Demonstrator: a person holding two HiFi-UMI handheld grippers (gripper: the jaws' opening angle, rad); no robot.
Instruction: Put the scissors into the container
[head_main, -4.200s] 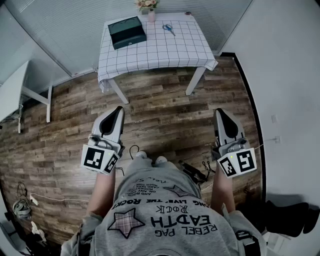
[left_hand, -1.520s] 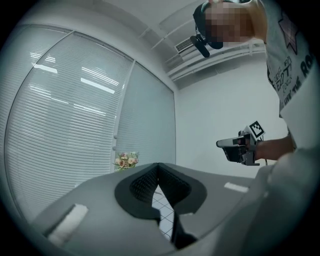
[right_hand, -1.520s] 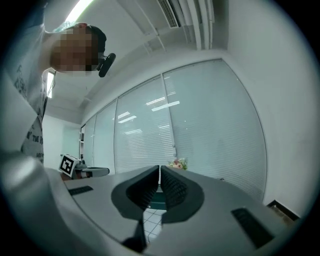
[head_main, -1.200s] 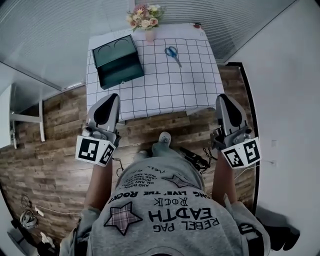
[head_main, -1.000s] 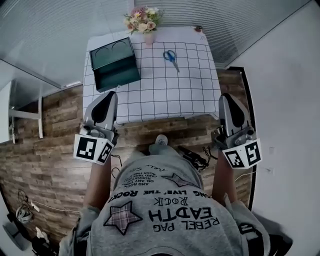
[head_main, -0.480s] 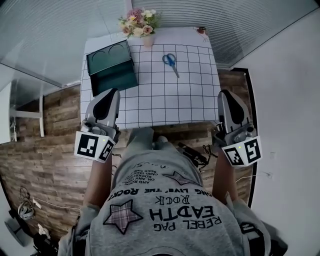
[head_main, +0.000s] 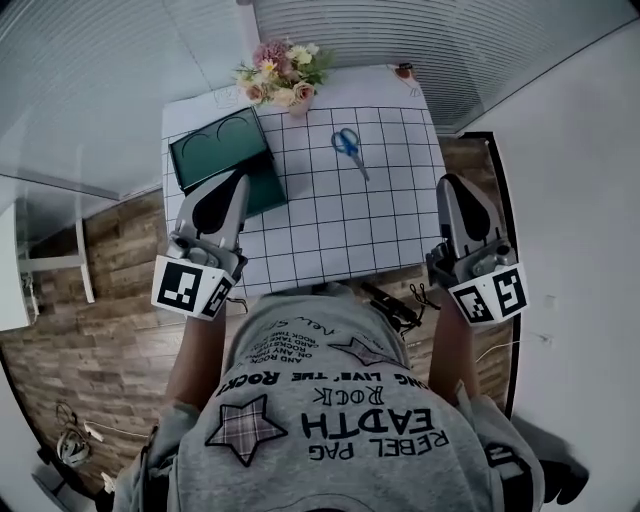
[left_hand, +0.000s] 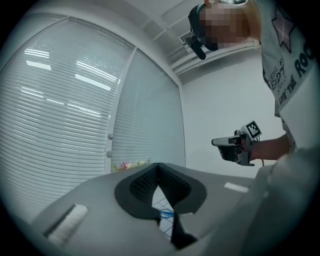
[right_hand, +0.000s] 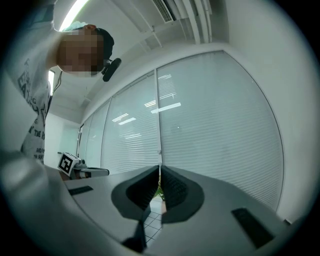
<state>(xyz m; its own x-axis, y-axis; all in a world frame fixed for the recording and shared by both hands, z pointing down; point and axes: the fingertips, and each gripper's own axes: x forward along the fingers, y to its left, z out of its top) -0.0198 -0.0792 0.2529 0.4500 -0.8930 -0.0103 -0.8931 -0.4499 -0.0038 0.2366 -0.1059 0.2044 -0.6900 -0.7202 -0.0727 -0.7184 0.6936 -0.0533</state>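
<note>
Blue-handled scissors (head_main: 348, 145) lie on the checked tablecloth (head_main: 330, 220), right of centre and towards the back. A dark green open container (head_main: 218, 155) stands at the table's left. My left gripper (head_main: 238, 178) is held level with its tip in front of the container's near right corner; its jaws are shut and empty. In the left gripper view (left_hand: 159, 166) a bit of the blue scissors (left_hand: 166, 214) shows through the gap below the closed tips. My right gripper (head_main: 452, 182) hangs at the table's right front corner, shut and empty, as the right gripper view (right_hand: 160, 168) also shows.
A vase of flowers (head_main: 280, 75) stands at the table's back edge between container and scissors. A small object (head_main: 404, 71) sits at the back right corner. Cables (head_main: 395, 305) lie on the wooden floor by my feet. A white wall runs along the right.
The table has come closer as the person walked up to it. Both grippers moved forward and now reach over its front edge, still shut.
</note>
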